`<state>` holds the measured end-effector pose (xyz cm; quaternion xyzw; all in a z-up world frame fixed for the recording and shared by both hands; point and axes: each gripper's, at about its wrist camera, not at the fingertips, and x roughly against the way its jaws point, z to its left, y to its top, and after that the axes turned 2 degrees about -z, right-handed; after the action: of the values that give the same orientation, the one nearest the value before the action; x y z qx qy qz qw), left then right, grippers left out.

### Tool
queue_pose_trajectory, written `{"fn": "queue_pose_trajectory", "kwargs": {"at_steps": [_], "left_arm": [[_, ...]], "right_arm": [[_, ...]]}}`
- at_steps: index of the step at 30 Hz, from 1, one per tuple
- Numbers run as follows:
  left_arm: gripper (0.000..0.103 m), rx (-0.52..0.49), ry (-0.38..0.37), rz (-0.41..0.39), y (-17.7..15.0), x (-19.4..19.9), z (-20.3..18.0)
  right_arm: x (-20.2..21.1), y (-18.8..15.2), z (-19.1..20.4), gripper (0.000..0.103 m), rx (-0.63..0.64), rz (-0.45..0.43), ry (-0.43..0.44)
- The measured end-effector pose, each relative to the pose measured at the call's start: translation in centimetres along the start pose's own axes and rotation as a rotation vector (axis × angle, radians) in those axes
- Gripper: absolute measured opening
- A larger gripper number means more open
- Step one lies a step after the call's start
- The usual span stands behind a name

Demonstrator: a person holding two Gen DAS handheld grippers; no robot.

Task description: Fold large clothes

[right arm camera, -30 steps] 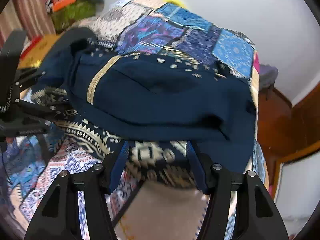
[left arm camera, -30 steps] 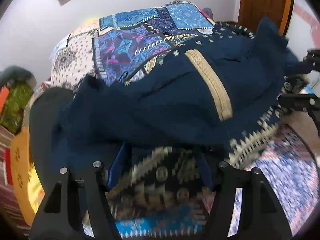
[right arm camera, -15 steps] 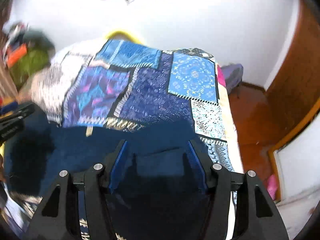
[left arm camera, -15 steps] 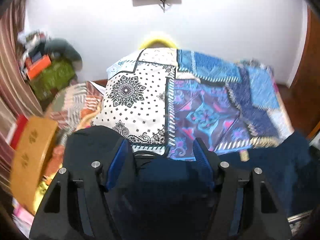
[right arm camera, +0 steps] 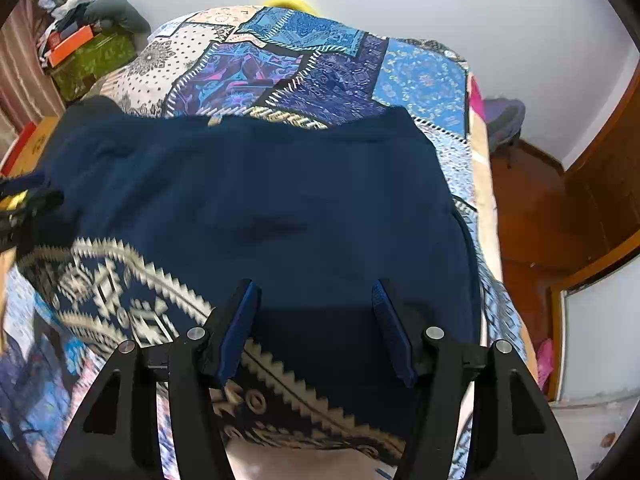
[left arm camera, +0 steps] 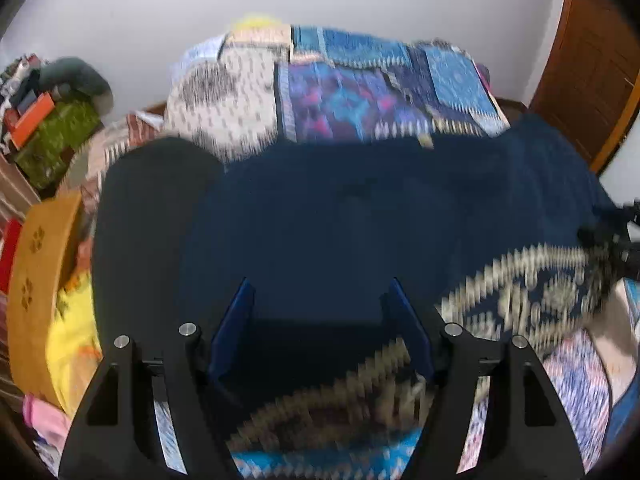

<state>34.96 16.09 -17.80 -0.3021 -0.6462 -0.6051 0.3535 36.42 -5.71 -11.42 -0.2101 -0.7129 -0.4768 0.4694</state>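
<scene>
The left gripper (left arm camera: 320, 300) is reaching over the near left part of the navy garment (left arm camera: 360, 220), its blue fingers (left arm camera: 234, 328) standing moderately wide, having just been opening, with navy cloth and the cream-patterned hem (left arm camera: 520, 292) lying between them; whether the pads are pressing it cannot be told. The garment is lying across the patchwork bed (right arm camera: 312, 64), its long axis running left to right, hem toward the cameras. At the garment's near right part, the right gripper (right arm camera: 314, 304) is holding its fingers (right arm camera: 390, 336) about half apart, cloth between them, grip unclear.
</scene>
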Motion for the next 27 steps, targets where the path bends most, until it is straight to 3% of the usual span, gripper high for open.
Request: {"fn": "queue_pose_trajectory", "kwargs": {"at_steps": [3, 11, 15, 22, 24, 27], "left_arm": [[0.07, 0.003, 0.045, -0.022, -2.1, 0.8, 0.4], [0.072, 0.116, 0.067, -0.01, -4.7, 3.4, 3.2], [0.072, 0.224, 0.068, -0.017, -5.8, 4.6, 5.9], [0.072, 0.511, 0.047, -0.074, -8.9, 5.9, 9.8], [0.072, 0.556, 0.018, -0.081, -9.6, 5.9, 10.0], [0.072, 0.657, -0.086, -0.067, -10.6, 4.7, 10.2]], "right_arm": [[1.4, -1.0, -0.1, 0.065, 0.006, -0.003, -0.021], [3.8, -3.5, 0.5, 0.066, 0.032, -0.002, -0.053], [5.0, -4.2, 0.9, 0.066, 0.037, -0.03, -0.046], [6.3, -4.0, 2.0, 0.066, 0.023, -0.064, -0.011], [6.4, -3.8, 2.4, 0.066, 0.025, -0.073, -0.007], [6.3, -3.7, 3.0, 0.066, 0.025, -0.077, 0.009]]}}
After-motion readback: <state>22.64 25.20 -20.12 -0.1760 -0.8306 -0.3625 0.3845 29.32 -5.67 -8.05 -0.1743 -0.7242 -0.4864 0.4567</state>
